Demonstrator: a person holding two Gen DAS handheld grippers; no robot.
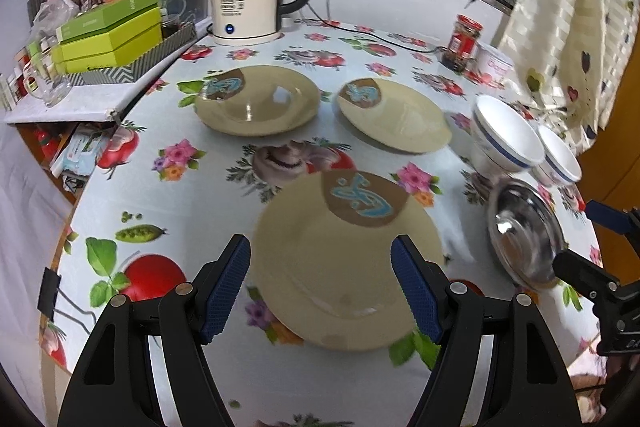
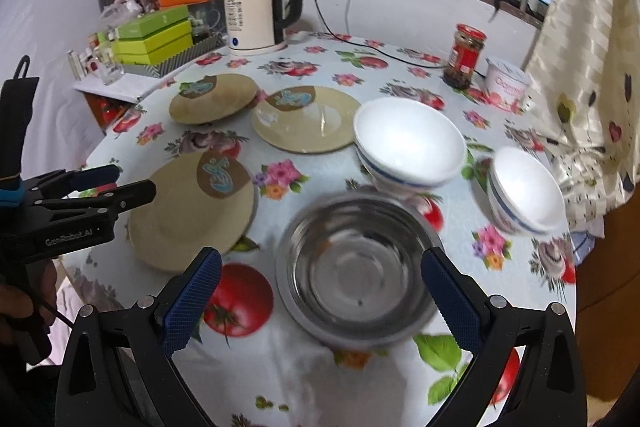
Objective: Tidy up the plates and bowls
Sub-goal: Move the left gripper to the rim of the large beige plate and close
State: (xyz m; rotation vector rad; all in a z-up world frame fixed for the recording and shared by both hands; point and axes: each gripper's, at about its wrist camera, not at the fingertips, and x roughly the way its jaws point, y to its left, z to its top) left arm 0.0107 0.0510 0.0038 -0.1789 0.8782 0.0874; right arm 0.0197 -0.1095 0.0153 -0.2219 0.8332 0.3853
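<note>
The steel bowl point(image 2: 356, 267) and two white bowls point(image 2: 410, 143) sit empty; the left gripper point(image 1: 320, 287) and right gripper point(image 2: 322, 301) hover spread, holding nothing.

The steel bowl point(image 2: 356, 271) is smeared by motion blur in the right wrist view; in the left wrist view it appears edge-on, its interior unreadable. The nearest plate point(image 1: 348, 267) has a softened rim. The rear plate point(image 2: 212, 103) partly overlaps something reddish, possibly tablecloth print. The label on the jar point(image 1: 464, 41) is too small to read. The curtain point(image 2: 580, 75) covers the far-right table edge point(image 2: 560, 163).
</note>
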